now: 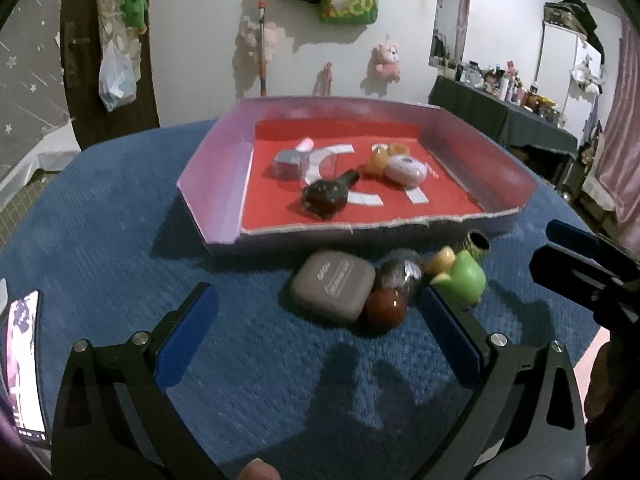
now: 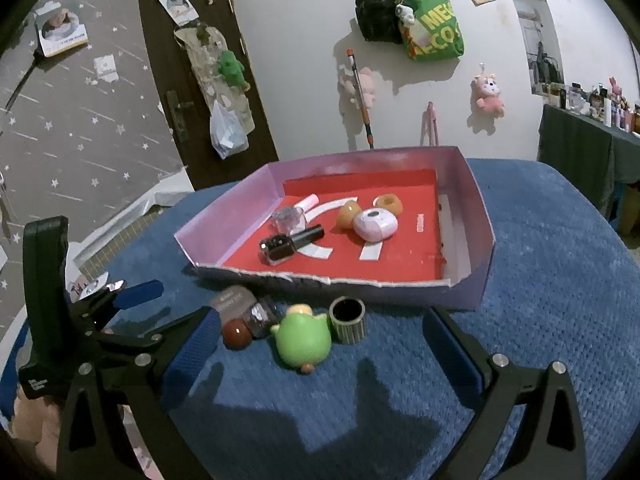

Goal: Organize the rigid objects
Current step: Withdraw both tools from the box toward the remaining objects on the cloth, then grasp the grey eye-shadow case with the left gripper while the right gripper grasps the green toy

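Right wrist view showed the right gripper [image 2: 320, 344], fingers spread apart and empty, directly behind the green toy [image 2: 302, 342], which lay on the tabletop just before the tray [image 2: 478, 216], nearer this hand.

- Tray [image 2: 478, 216]: lilac walls, red floor with white markings.
- Tabletop [image 2: 560, 300]: blue textured cover.
- Toy figure [image 2: 304, 342]: green.
- Small cup [image 2: 348, 320]: green, vertically striped.
- Ball [image 1: 385, 307]: reddish-brown.
- Case [image 1: 332, 285]: grey.
- Fingers [image 2: 192, 354]: blue pads.
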Motion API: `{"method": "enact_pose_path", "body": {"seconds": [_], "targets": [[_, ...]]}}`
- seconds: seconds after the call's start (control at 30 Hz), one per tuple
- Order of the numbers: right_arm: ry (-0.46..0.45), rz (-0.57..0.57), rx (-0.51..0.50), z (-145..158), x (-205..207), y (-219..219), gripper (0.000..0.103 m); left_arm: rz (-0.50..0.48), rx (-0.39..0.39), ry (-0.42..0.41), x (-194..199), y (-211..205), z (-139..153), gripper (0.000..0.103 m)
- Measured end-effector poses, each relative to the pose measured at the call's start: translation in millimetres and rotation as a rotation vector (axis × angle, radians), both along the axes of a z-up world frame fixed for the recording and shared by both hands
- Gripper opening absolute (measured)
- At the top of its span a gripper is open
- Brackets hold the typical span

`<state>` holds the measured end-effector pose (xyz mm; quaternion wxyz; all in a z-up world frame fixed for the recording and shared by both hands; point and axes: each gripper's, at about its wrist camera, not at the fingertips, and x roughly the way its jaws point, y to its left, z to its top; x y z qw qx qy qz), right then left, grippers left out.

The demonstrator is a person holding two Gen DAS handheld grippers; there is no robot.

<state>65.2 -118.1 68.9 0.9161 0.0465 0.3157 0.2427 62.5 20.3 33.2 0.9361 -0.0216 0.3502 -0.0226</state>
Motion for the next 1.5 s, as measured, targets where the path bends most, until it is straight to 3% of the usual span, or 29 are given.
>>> {"method": "enact_pose_path", "body": {"seconds": [0.3, 0.6, 1.03, 1.27, 1.4, 1.5], "targets": [[0.072, 0.007, -0.03, -27, 1, 2, 0.103, -0.021, -0.014, 0.072, 2, -2, -19, 0.103], [0.118, 0.023, -0.054, -44, 5, 8, 0.103, -0.027, -0.011, 0.09, 5, -1, -22, 0.103], [0.121, 0.045, -0.092, -47, 12, 17, 0.086, -0.016, -0.031, 0.087, 6, 19, -24, 0.102], [0.132, 0.082, -0.096, -46, 13, 26, 0.071, 0.021, 0.038, 0.066, 14, 23, -20, 0.101], [0.128, 0.1, -0.103, -45, 15, 33, 0.067, 0.003, -0.02, 0.093, 21, 30, -22, 0.101], [0.127, 0.106, -0.109, -45, 19, 39, 0.063, -0.016, -0.013, 0.117, 27, 24, -23, 0.101]]}}
